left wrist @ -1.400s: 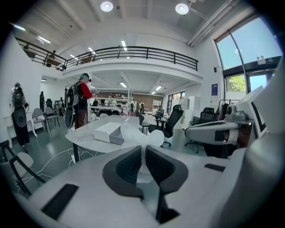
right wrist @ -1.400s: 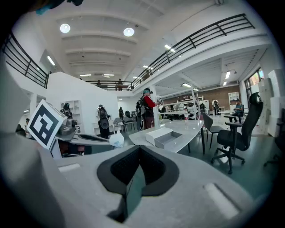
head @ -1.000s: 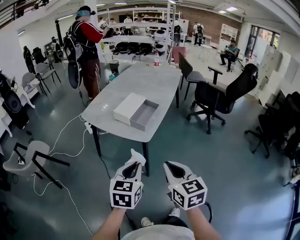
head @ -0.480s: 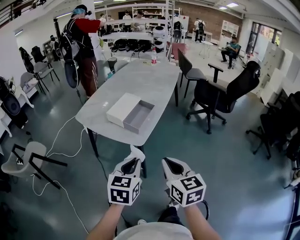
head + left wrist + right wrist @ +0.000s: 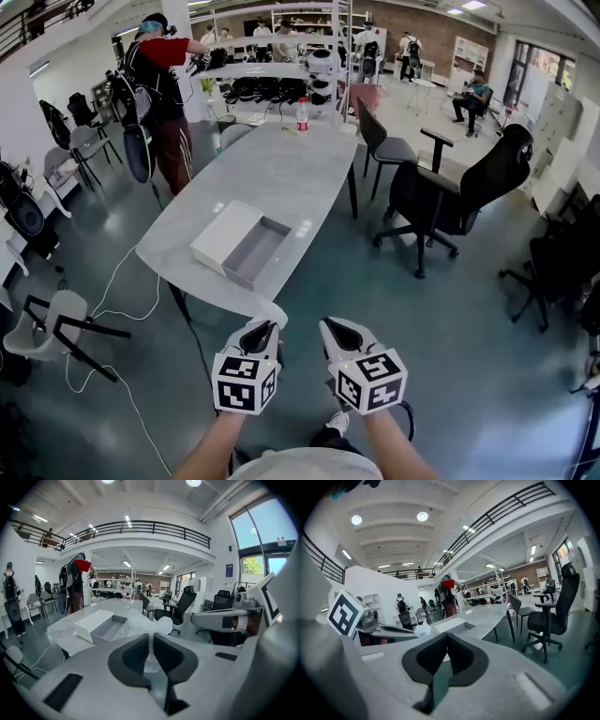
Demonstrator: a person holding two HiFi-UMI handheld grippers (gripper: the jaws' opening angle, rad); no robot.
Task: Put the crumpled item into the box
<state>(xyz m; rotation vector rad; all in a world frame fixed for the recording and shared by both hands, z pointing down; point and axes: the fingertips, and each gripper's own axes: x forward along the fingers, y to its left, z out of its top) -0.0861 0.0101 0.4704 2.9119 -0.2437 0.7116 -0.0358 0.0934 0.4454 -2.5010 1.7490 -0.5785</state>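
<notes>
Crumpled item (image 5: 146,623) sits in your L gripper (image 5: 265,328): jaws clamped on its tail, puff sticking out past the tips. R gripper (image 5: 332,328) is closed w/ nothing in it. Box (image 5: 214,246) lies open on the table (image 5: 291,164), well apart from you. My read: get L over the grey tray, not the white half beside it, and go low before release, since the item looks light. Mind floor cables (image 5: 117,281). Office chair (image 5: 450,192) to your right, person (image 5: 155,89) at the table's far side.

No words, brands or numbers are legible anywhere; the dark blue wall sign (image 5: 228,570) is too small to read.
</notes>
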